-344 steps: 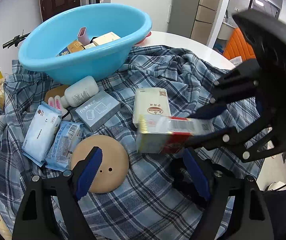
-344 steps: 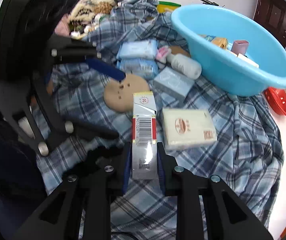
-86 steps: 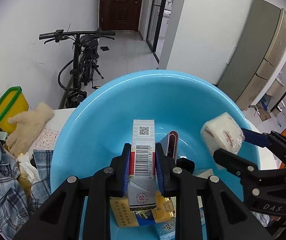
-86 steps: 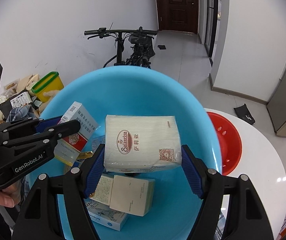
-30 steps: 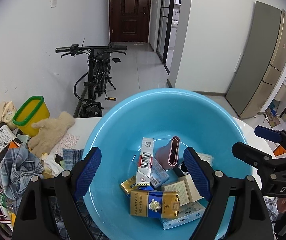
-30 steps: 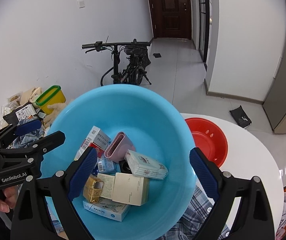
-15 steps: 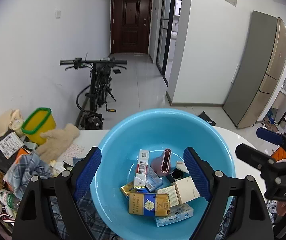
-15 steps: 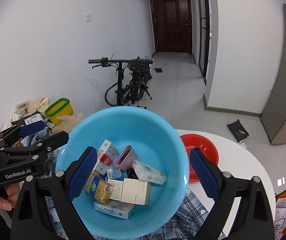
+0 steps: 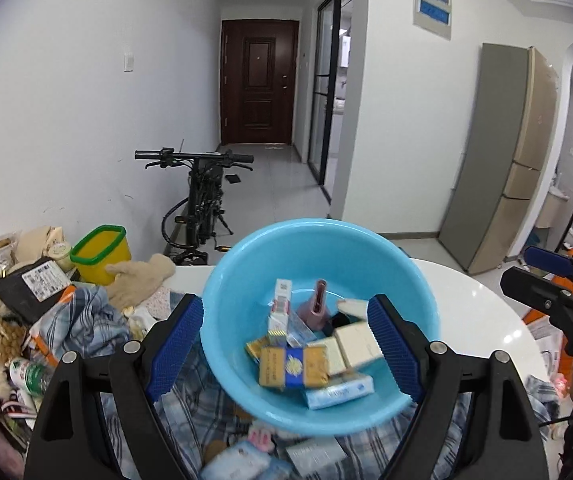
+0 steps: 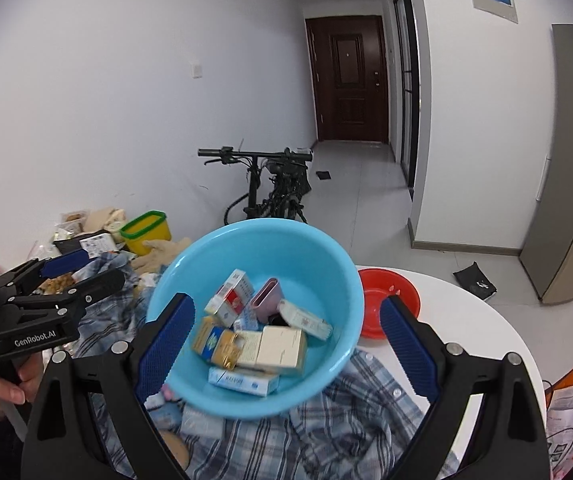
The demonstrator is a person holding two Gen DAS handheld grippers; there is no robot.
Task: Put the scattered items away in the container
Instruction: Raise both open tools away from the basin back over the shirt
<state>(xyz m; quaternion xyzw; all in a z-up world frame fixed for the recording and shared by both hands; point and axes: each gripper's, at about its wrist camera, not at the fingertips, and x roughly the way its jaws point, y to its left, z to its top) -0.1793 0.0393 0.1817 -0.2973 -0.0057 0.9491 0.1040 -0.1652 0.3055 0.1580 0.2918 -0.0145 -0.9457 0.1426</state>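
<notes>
A light blue basin point(image 9: 318, 236) stands on the plaid cloth and holds several small boxes and packs, among them a red and white carton point(image 10: 230, 298), a mauve case point(image 10: 267, 299) and a tissue pack point(image 10: 305, 320). It also shows in the right wrist view point(image 10: 254, 236). My left gripper point(image 9: 286, 344) is open and empty, raised above the basin's near side. My right gripper point(image 10: 286, 344) is open and empty, also raised above the basin. Blue wipe packs point(image 9: 234, 462) and a grey box point(image 9: 314, 456) lie on the cloth in front of the basin.
A red bowl point(image 10: 388, 304) sits right of the basin on the white round table point(image 10: 482, 320). A yellow tub point(image 9: 102, 252), a glove point(image 9: 142, 280) and clutter lie to the left. A bicycle point(image 9: 202, 200) stands behind by the wall.
Both grippers let go of the carton and the tissue pack into the basin, then drew back and up. The basin now looks smaller and lower in both views.
</notes>
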